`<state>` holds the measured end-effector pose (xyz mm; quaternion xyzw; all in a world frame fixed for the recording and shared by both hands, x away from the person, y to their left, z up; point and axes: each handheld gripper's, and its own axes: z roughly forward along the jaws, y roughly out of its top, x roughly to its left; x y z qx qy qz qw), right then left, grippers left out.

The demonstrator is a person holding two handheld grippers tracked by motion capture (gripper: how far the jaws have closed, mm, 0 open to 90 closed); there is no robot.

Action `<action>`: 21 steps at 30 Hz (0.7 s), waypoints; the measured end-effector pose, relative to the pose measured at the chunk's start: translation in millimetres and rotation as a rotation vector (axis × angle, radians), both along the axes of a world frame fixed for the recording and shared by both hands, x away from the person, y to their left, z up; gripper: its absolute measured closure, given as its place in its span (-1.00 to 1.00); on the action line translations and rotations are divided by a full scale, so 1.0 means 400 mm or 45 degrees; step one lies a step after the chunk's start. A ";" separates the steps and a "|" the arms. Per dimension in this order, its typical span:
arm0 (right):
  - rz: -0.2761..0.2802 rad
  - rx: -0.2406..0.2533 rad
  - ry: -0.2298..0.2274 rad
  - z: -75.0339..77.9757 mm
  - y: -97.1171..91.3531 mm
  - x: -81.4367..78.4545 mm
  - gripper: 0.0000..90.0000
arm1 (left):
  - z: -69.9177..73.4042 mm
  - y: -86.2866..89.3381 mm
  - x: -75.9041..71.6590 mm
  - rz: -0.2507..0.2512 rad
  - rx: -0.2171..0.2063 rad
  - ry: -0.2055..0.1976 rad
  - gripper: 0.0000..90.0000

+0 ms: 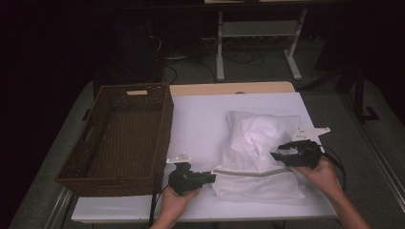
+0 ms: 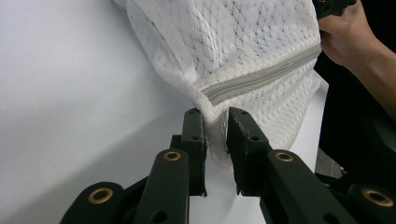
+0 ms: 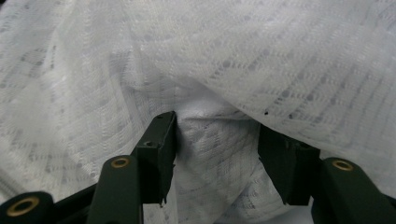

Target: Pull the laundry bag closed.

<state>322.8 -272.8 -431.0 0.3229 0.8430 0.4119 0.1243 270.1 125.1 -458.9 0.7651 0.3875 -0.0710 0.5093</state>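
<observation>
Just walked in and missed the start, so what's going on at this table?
A person is working a white mesh laundry bag with a handheld gripper in each hand. The left gripper pinches the bag's corner right at the end of the grey zipper. The right gripper has its jaws spread, pushed in among the white fabric near the bag's opening. The bag lies on the white table, with some white cloth inside it. A brown wicker basket stands to the left, apart from the bag.

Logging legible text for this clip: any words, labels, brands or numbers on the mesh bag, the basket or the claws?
None can be read: the white mesh laundry bag, the brown wicker basket, the left claw and the right claw carry no legible text.
</observation>
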 end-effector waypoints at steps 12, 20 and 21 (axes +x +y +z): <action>-0.013 -0.011 -0.020 0.010 0.020 0.062 0.02 | 0.012 -0.009 0.021 0.005 0.040 -0.070 0.67; -0.023 0.039 -0.003 0.014 -0.001 0.043 -0.10 | 0.030 0.001 0.007 -0.007 0.104 -0.140 0.34; -0.026 0.041 -0.007 0.014 -0.005 0.037 -0.11 | 0.034 0.002 0.005 -0.008 0.119 -0.155 0.28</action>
